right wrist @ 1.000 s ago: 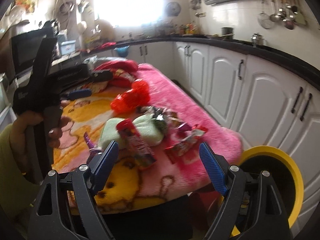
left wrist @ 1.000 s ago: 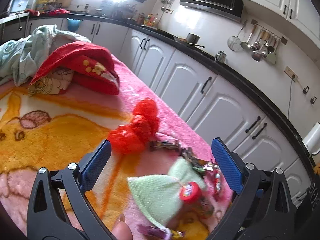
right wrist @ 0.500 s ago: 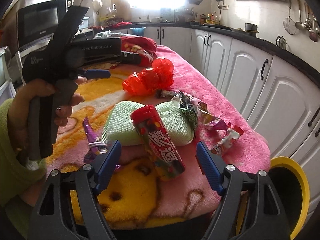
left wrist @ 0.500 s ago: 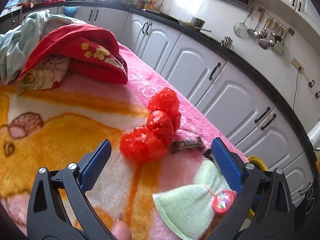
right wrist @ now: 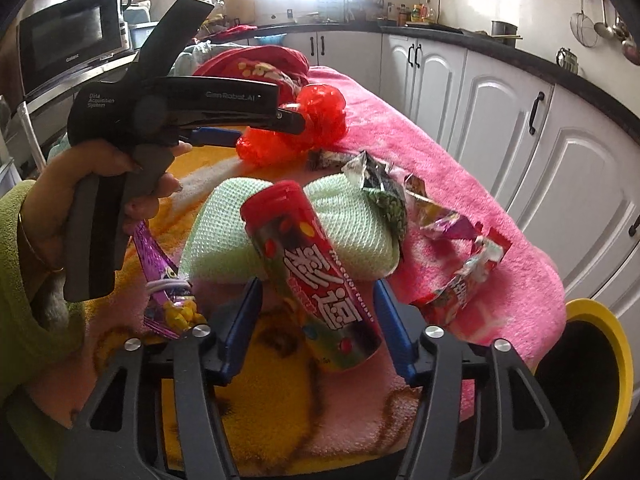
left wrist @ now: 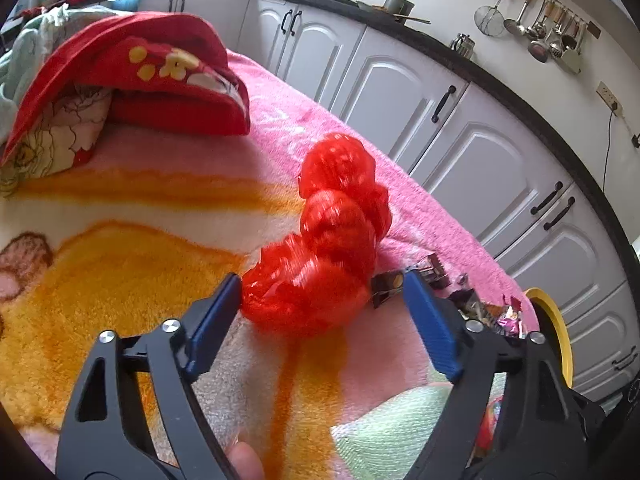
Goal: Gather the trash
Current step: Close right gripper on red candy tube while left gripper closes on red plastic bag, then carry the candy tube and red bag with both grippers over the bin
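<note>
The left gripper [left wrist: 322,308] is spreading wide around the red plastic bag [left wrist: 320,276] lying on the blanket [left wrist: 120,264]; the right gripper [right wrist: 318,316] is bracketing the candy tube [right wrist: 316,276], unclosed. Squeezing the bag's bulky middle should grip best.

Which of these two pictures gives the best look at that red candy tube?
The right wrist view: the red candy tube lies whole between the open right gripper fingers, label readable. The left wrist view shows only a red sliver behind its right finger.

Both wrist views face the red bag [left wrist: 320,256], probably close.
</note>
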